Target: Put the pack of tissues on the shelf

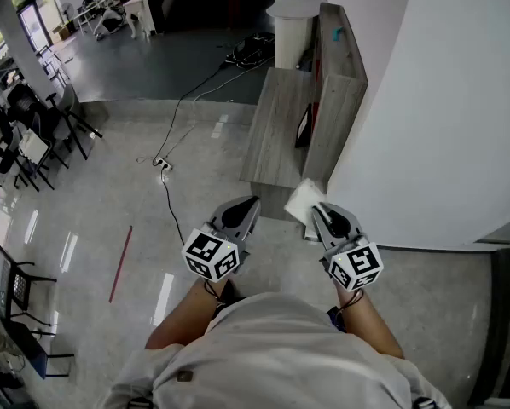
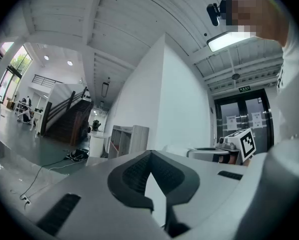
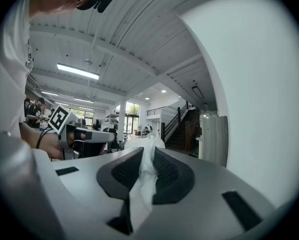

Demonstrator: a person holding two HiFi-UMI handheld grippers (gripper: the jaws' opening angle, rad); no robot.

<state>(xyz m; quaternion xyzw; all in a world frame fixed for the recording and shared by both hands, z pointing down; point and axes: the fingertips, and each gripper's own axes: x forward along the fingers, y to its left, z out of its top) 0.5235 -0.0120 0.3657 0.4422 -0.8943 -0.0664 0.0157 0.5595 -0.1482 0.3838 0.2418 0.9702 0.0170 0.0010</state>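
Observation:
The pack of tissues (image 1: 302,201), white and in thin plastic wrap, hangs in the air in front of me, with my right gripper (image 1: 316,210) shut on it. In the right gripper view the wrap (image 3: 145,174) is pinched between the dark pads of the right gripper (image 3: 147,151). My left gripper (image 1: 248,204) is level with it on the left; its tips meet in the left gripper view (image 2: 148,155) with nothing between them. The grey wooden shelf (image 1: 339,75) stands ahead against the white wall, and it also shows small in the left gripper view (image 2: 132,139).
A low grey bench part (image 1: 281,126) juts from the shelf's left side, with a dark flat item (image 1: 305,128) leaning in it. A white round column (image 1: 293,24) stands behind. A cable and power strip (image 1: 164,165) lie on the floor to the left, with chairs (image 1: 33,143) further left.

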